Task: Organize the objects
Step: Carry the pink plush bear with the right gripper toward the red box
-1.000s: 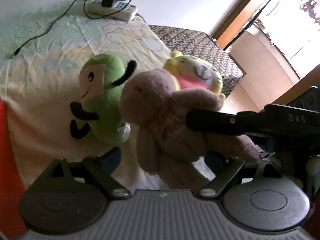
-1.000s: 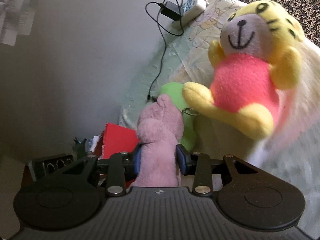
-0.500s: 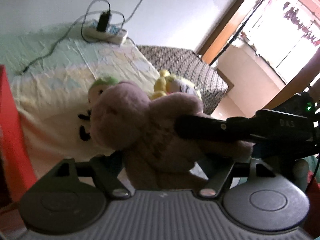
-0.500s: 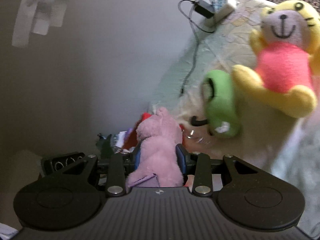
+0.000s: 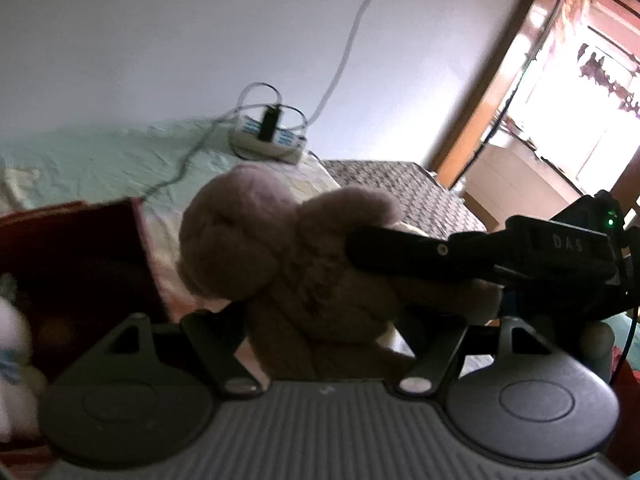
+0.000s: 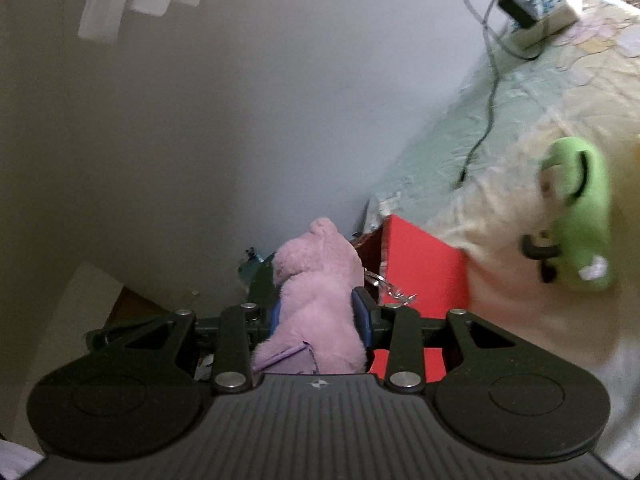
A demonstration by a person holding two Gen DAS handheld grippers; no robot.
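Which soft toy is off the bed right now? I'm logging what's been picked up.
The pink plush bear, clamped in the right hand-held gripper beside the red box. The green plush lies on the bed sheet.

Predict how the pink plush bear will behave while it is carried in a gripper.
The pink plush bear probably squashes: the right gripper pinches its body narrow. It likely flops, head leaning unsupported. It seems light, held by one pinch.

Pale wall (image 5: 200,40); bright doorway (image 5: 580,92); bed (image 6: 520,92)
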